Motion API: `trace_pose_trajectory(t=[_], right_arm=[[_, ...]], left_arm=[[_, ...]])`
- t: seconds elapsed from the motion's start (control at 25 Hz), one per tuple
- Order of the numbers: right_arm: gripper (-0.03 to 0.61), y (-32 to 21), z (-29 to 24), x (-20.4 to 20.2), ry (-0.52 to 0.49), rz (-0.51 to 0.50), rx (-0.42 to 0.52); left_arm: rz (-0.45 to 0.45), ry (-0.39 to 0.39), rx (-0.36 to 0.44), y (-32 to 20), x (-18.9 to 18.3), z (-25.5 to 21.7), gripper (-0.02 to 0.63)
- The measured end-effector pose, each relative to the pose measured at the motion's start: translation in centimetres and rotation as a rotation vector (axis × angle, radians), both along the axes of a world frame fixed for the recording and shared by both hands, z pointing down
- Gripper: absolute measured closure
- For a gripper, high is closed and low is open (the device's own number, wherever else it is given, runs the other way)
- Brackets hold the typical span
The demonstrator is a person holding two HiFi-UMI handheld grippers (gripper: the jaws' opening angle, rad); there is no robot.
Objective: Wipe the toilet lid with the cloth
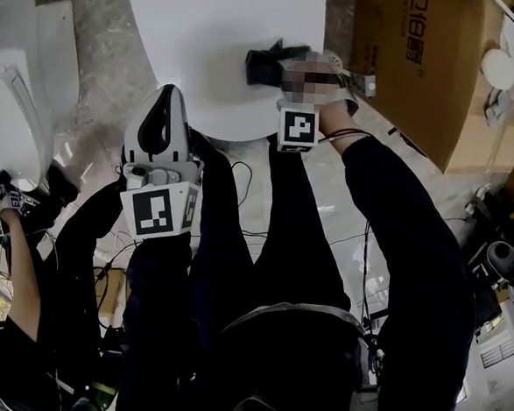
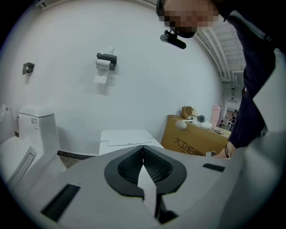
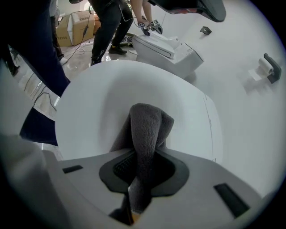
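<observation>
Cloth (image 3: 145,129) sits pinched in my right gripper (image 3: 140,172) over the toilet lid (image 3: 94,107); my left gripper (image 2: 143,166), beside it, is closed, empty.

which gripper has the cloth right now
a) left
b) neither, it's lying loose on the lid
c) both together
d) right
d: the right gripper view shows the grey cloth clamped between the jaws of the right gripper over the white toilet lid, while the left gripper has its jaws together on nothing.
</observation>
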State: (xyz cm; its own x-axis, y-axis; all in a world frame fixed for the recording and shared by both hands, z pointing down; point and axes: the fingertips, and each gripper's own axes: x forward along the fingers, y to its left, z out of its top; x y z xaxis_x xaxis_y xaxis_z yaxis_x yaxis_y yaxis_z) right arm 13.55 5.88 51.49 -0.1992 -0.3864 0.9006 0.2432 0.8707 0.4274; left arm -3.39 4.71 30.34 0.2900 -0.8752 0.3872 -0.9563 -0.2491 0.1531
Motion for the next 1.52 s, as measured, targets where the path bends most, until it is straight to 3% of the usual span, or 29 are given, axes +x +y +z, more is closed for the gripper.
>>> trace_pose_trajectory(t=[0.56, 0.8, 1.0, 1.2, 1.52], right_arm=[[0.515, 10.1, 0.7, 1.1, 0.001, -0.010, -0.072], [0.514, 11.6, 0.8, 1.4, 0.013, -0.011, -0.104], [0.512, 11.4, 0.5, 1.5, 0.045, -0.003, -0.183], [0.512, 5.4, -2.5, 0.1, -0.034, 0.057, -0.101], [0.511, -12.6, -6.8, -3.7, -0.103, 0.055, 0.187]], left_arm=[[-0.008, 0.001, 0.034, 3.1, 1.0, -0.9, 0.598], [-0.007, 0.012, 0.038, 3.7, 1.9, -0.9, 0.598], [-0.009, 0.010, 0.039, 3.4, 1.9, -1.1, 0.598], [-0.032, 0.021, 0.037, 2.9, 1.2, -1.1, 0.598], [-0.060, 0.012, 0.014, 2.0, -0.2, -1.3, 0.598]])
